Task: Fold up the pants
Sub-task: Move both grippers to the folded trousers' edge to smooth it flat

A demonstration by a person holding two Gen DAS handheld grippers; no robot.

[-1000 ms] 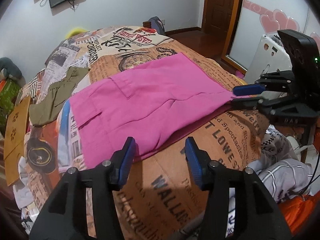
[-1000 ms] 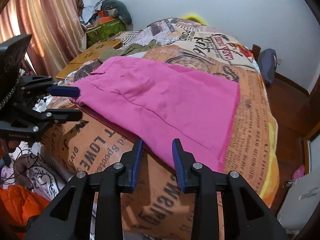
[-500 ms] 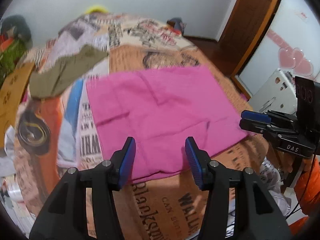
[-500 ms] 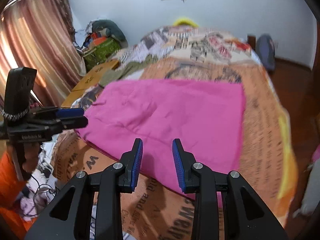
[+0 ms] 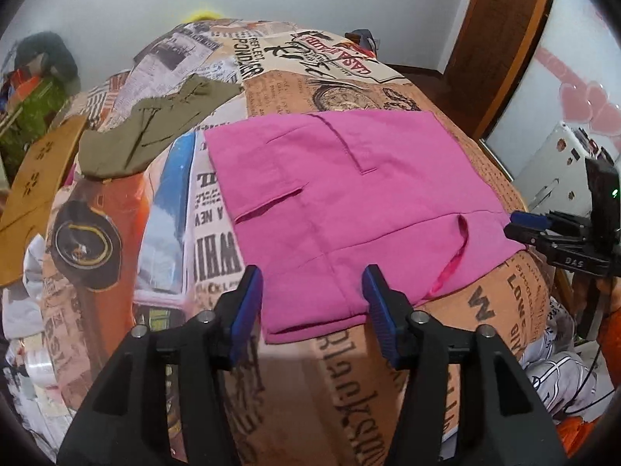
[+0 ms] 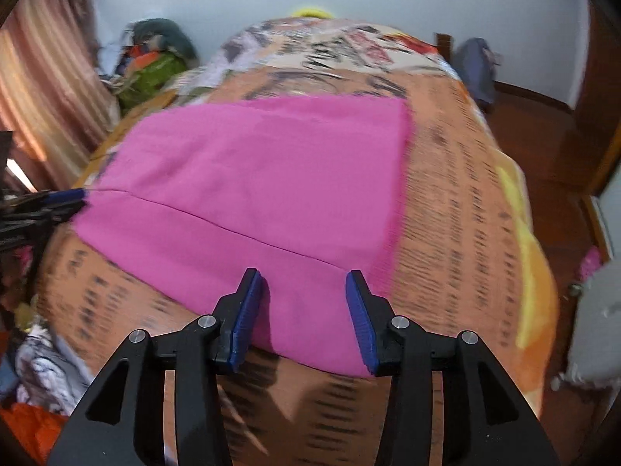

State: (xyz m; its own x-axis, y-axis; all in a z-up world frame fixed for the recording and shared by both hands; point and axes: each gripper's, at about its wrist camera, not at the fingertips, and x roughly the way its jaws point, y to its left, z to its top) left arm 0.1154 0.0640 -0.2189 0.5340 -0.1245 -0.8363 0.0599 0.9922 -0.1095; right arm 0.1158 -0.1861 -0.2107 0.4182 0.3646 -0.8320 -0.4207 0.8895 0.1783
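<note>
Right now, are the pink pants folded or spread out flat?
Folded. The pink pants lie as a layered rectangle on the bed, a lower layer showing along the near edge.

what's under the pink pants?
The pink pants lie flat on the newspaper-print bedspread, which shows all around them. A lower pink layer peeks out along the near edge, so they're already folded over. Whatever print or object sits beneath is covered.

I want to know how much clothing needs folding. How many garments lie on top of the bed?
2. The pink pants lie spread flat at the bed's near edge. An olive green garment lies crumpled beyond them, toward the left. More may be hidden outside the view.
</note>
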